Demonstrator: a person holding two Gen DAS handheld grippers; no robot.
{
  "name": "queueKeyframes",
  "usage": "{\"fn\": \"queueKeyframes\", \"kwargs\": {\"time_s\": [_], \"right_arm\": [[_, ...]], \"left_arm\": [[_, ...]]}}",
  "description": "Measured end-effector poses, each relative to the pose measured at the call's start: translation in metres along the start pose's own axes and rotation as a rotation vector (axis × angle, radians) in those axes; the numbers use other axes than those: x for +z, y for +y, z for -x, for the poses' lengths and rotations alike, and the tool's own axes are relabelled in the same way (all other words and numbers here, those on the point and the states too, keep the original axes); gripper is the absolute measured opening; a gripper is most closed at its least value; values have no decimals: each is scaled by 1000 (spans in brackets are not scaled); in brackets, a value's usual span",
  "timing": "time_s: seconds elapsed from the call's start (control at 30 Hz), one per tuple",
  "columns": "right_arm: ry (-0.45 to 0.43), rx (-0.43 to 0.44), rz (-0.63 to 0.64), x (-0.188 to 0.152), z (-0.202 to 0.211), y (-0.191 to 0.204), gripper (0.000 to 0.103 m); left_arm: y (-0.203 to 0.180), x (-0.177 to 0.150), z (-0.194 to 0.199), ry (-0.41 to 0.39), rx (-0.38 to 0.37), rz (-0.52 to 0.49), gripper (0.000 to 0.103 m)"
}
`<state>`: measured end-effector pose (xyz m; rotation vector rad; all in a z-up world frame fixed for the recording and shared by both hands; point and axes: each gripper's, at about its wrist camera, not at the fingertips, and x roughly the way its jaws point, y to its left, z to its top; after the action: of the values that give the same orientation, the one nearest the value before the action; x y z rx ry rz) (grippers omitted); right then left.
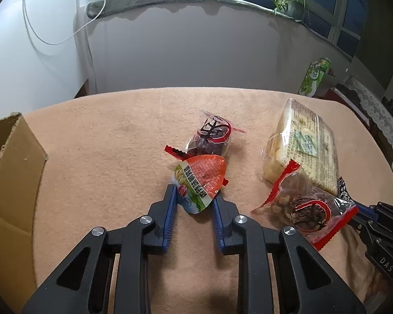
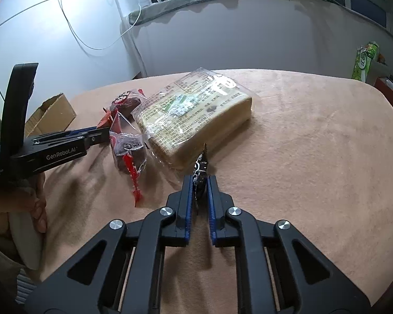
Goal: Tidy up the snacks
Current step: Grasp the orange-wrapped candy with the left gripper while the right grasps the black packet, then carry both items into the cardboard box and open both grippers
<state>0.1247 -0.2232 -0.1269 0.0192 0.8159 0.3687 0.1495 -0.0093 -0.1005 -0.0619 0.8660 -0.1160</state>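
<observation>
Gripping two snacks at once, I have my left tool [image 1: 194, 196] clamped on the orange packet [image 1: 199, 180], with the open box [image 1: 13, 172] at the far left, likely where the snacks go. My right tool [image 2: 199, 183] is pinched on the thin black sachet [image 2: 200, 175] just beside the bread [image 2: 196, 115], both still low on the surface [image 2: 314, 157].
</observation>
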Motion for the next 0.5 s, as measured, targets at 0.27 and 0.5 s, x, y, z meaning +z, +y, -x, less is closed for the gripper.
{"fn": "queueKeyframes", "kwargs": {"time_s": [0.27,0.5], "right_arm": [[-18,-3,-15,1,2,-2,10],[-60,-8,-19,-2,11,-4,10]], "left_arm": [[10,-2,3,-17,-34,42,22],[6,-12,30,-77,-33,35,22]]}}
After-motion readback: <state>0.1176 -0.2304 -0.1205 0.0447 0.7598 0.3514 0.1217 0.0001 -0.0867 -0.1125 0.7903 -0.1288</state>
